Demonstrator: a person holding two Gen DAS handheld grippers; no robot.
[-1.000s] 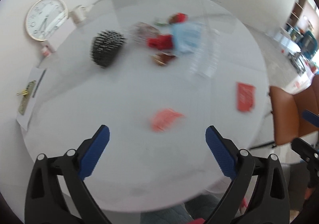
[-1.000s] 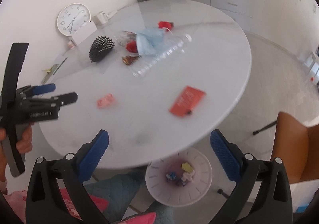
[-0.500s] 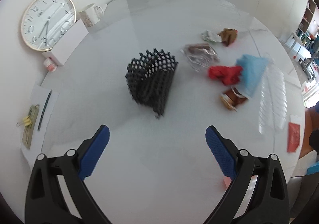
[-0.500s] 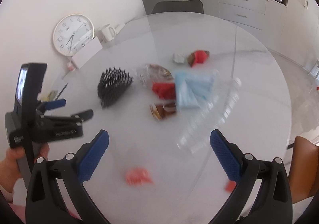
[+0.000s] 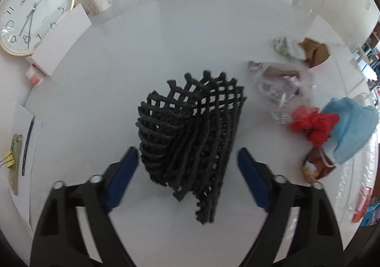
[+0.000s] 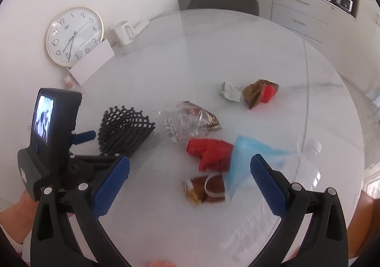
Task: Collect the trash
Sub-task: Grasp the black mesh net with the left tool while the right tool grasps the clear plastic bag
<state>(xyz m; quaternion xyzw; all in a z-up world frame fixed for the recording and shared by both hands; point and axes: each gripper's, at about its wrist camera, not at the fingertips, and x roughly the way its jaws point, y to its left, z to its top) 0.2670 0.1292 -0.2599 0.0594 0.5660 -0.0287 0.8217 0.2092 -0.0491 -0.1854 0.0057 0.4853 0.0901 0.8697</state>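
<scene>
black mesh netting (image 5: 192,136) lies crumpled between the left gripper (image 5: 187,176) pads, long axis running away from them; jaws closing, not yet touching. right gripper (image 6: 190,184), beside the netting, gapes empty over wrappers (image 6: 206,186).

Wall clock (image 6: 74,36), white mug (image 6: 123,33), white box (image 6: 93,64) at table (image 6: 190,58) edge.

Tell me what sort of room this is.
Probably a home dining or kitchen area: a round white table strewn with wrappers, a chair drawn up at its far side, and built-in cabinets with small appliances on a shelf behind.
</scene>
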